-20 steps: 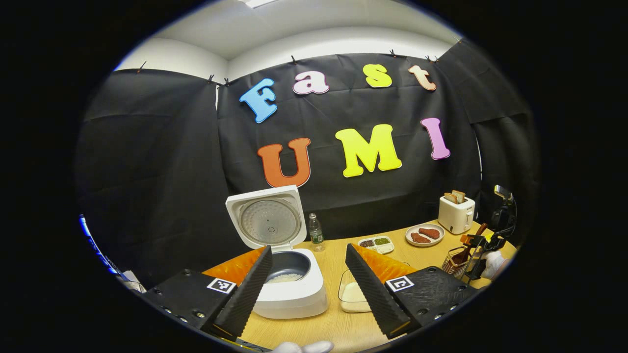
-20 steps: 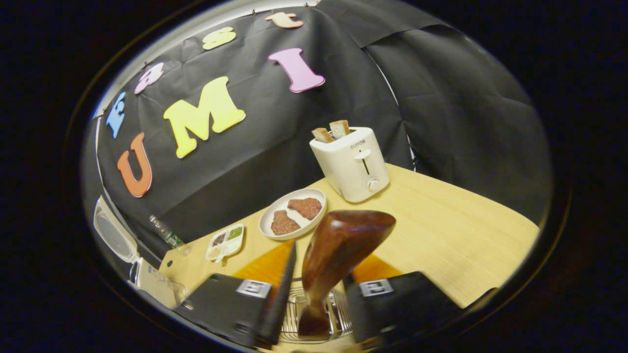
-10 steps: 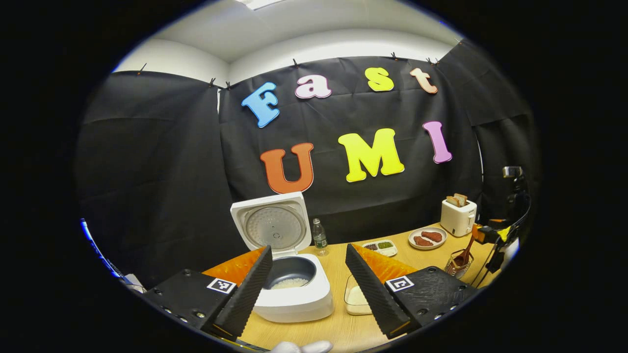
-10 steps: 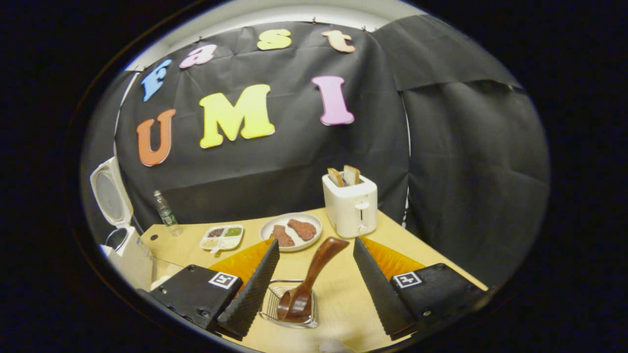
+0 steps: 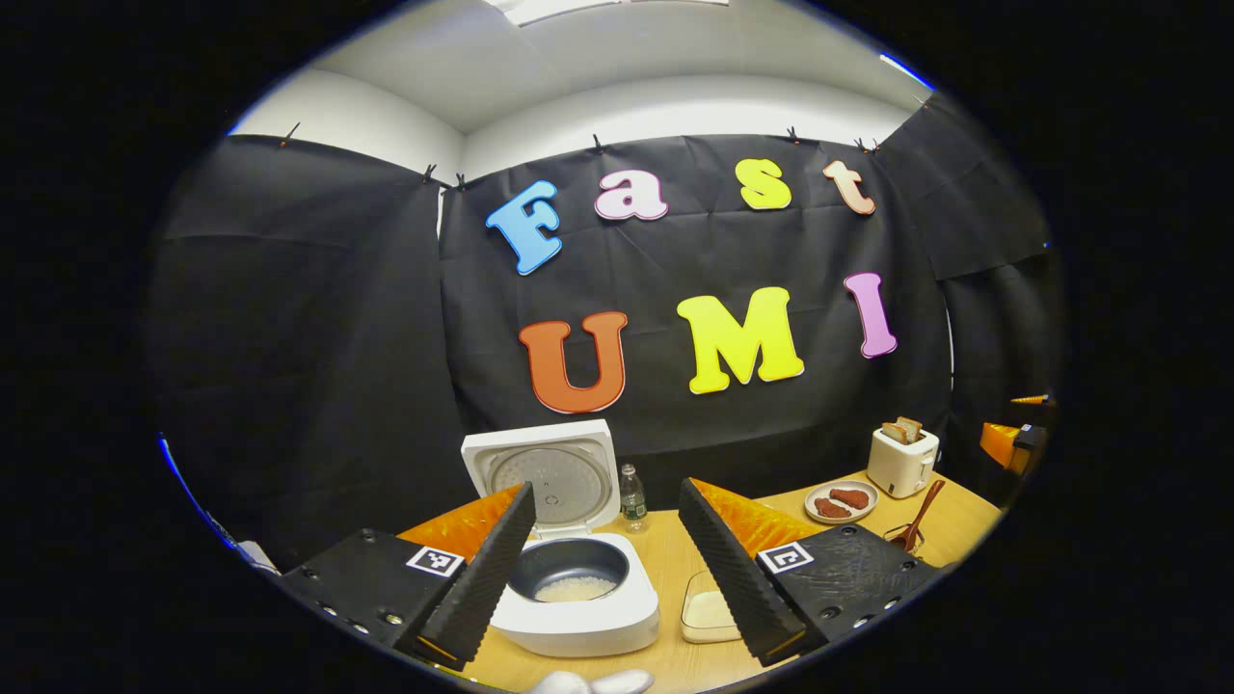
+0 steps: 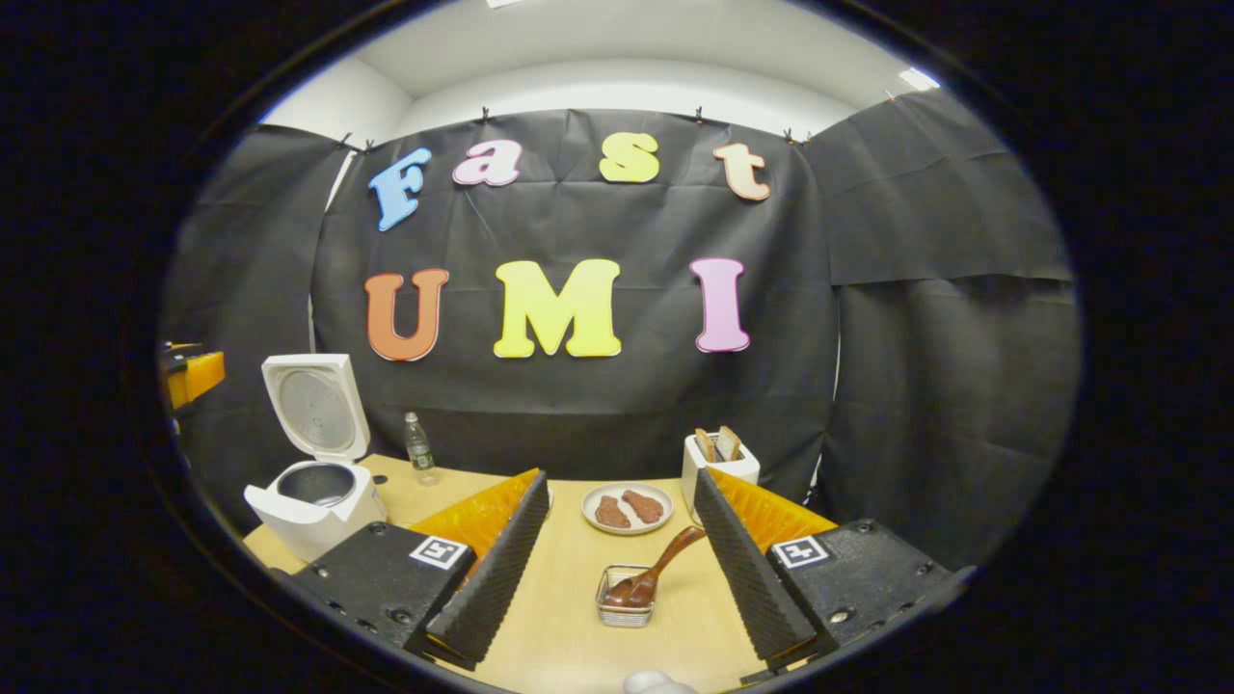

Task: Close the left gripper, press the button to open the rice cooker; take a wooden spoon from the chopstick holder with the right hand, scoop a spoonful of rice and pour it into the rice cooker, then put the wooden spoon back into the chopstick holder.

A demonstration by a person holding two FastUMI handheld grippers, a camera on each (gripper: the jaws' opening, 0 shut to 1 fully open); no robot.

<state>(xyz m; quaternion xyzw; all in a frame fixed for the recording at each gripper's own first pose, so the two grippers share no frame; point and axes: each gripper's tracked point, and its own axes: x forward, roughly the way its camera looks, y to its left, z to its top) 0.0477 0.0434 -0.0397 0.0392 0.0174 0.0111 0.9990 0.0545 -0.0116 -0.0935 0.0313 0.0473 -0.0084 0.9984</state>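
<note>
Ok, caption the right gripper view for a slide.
Open hand-held gripper above spoon resting in holder; cooker lid up.

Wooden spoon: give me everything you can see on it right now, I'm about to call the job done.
The wooden spoon is dark reddish-brown and glossy. It stands bowl-down in the small wire chopstick holder on the table, its handle leaning up and to the right, past the holder's rim, in the right gripper view. The right gripper is open, and neither finger touches the spoon. In the left gripper view it shows small at the table's right end.
</note>
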